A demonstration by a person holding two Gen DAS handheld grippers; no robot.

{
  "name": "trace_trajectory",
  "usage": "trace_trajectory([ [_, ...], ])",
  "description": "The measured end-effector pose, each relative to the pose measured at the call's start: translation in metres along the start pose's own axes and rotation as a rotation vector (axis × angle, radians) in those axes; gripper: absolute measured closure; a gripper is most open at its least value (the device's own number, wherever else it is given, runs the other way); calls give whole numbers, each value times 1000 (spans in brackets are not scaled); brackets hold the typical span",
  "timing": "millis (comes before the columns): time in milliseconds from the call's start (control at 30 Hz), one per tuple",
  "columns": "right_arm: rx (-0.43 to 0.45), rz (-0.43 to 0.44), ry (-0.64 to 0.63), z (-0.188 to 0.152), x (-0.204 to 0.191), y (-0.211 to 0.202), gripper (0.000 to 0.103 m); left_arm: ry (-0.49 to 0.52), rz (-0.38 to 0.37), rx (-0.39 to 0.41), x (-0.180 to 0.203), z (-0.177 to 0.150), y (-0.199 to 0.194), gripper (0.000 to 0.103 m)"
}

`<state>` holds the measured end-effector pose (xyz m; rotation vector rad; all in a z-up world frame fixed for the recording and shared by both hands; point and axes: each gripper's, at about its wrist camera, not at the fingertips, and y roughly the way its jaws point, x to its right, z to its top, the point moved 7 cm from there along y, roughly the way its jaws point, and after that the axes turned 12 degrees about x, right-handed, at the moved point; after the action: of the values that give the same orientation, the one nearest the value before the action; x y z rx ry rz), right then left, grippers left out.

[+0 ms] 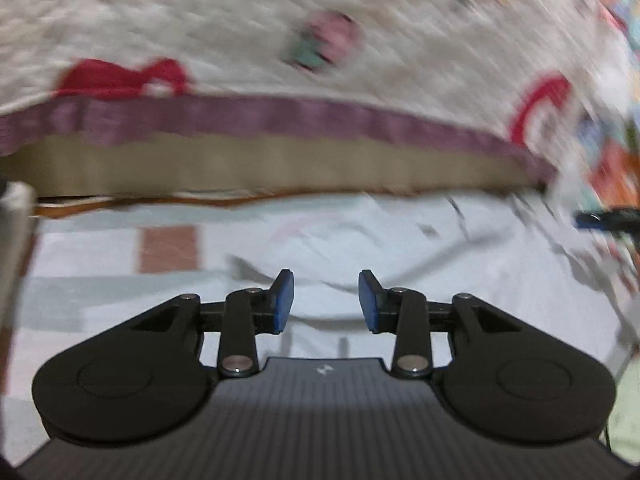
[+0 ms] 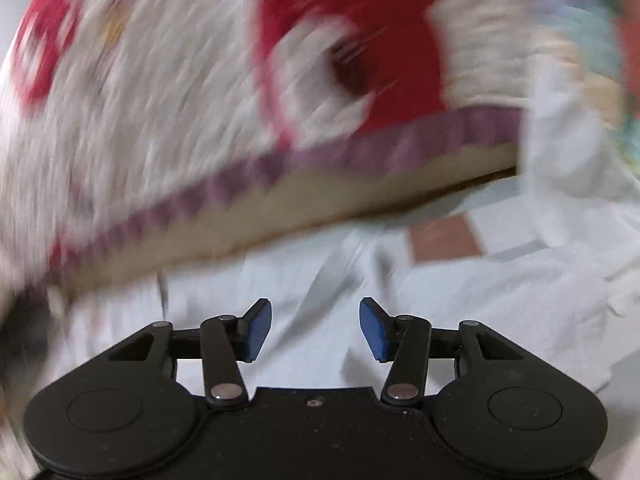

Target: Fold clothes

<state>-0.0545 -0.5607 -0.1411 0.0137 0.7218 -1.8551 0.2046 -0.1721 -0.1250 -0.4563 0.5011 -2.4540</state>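
A white garment lies spread on a pale sheet below both grippers; in the right wrist view the same white cloth shows creases. My left gripper hangs just above it, blue pads apart, nothing between them. My right gripper is also open over the cloth, its blue pads wide and empty. Both views are blurred by motion.
A quilted white blanket with red motifs and a purple border rises behind the garment, also filling the right wrist view as the blanket. A brown square marks the sheet at left. Crumpled white fabric lies at right.
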Motion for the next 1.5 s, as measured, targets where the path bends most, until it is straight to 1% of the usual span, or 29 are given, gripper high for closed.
trace_trajectory([
  [33, -41, 11, -66, -7, -11, 5, 48, -26, -1, -14, 8, -4, 7, 69],
  [100, -117, 50, -153, -18, -36, 18, 49, -68, -56, -52, 28, -13, 22, 68],
  [167, -163, 89, -223, -24, -60, 29, 49, -6, -107, -122, 53, -24, 34, 68],
  [233, -191, 119, -272, -31, -82, 38, 49, 56, -92, -169, 64, -37, 40, 68],
  [300, -202, 132, -303, -39, -97, 43, 49, 118, -74, -213, 74, -49, 46, 68],
  [400, -218, 138, -340, -49, -111, 52, 49, 117, -44, -248, 69, -57, 61, 68],
  [467, -237, 115, -358, -54, -113, 63, 48, 142, -9, -228, 66, -50, 73, 68],
  [500, -229, 108, -371, -54, -114, 69, 48, 155, 9, -216, 64, -47, 79, 68],
  [567, -201, 100, -397, -51, -117, 79, 49, 183, 75, -187, 58, -35, 92, 68],
  [633, -176, 75, -374, -41, -114, 95, 49, 202, 147, -168, 46, -23, 106, 68],
  [667, -155, 40, -362, -33, -109, 102, 50, 211, 184, -159, 40, -17, 113, 68],
  [767, -90, -129, -376, -2, -86, 119, 50, 220, 277, -120, 16, 2, 124, 68],
  [800, -60, -168, -375, 9, -77, 120, 50, 219, 305, -106, 6, 9, 125, 68],
  [833, -37, -184, -359, 17, -68, 117, 50, 218, 332, -91, -3, 15, 127, 69],
  [900, -7, -193, -320, 31, -49, 108, 50, 202, 354, -51, -17, 28, 118, 68],
  [967, 7, -193, -295, 38, -29, 97, 49, 139, 329, -25, -32, 33, 100, 67],
  [1033, 1, -191, -234, 42, -4, 88, 49, 71, 299, -7, -48, 35, 82, 67],
  [1067, -8, -180, -182, 41, 7, 85, 52, 38, 283, -10, -55, 31, 74, 67],
  [1100, -18, -164, -124, 41, 18, 81, 57, 5, 268, -14, -62, 27, 66, 67],
  [1167, -33, -119, -50, 38, 29, 77, 97, -61, 236, -22, -75, 20, 51, 69],
  [1200, -40, -94, -18, 37, 33, 75, 96, -94, 220, -26, -81, 16, 43, 70],
  [1233, -41, -89, -4, 34, 36, 73, 96, -114, 202, -46, -83, 11, 38, 70],
  [1300, -42, -111, -7, 30, 37, 72, 96, -156, 163, -78, -86, 3, 31, 73],
  [1333, -43, -133, -10, 28, 38, 73, 92, -181, 143, -88, -86, 0, 29, 73],
  [1367, -41, -159, -11, 28, 40, 74, 86, -203, 128, -83, -85, -2, 29, 73],
  [1400, -40, -175, -7, 27, 42, 76, 84, -225, 114, -77, -84, -5, 28, 73],
  [1433, -41, -181, -1, 27, 45, 77, 76, -236, 103, -72, -84, -8, 30, 73],
  [1467, -39, -188, 2, 27, 47, 78, 62, -239, 93, -71, -81, -10, 35, 73],
  [1500, -35, -198, 1, 27, 49, 80, 59, -243, 84, -68, -78, -13, 40, 72],
])
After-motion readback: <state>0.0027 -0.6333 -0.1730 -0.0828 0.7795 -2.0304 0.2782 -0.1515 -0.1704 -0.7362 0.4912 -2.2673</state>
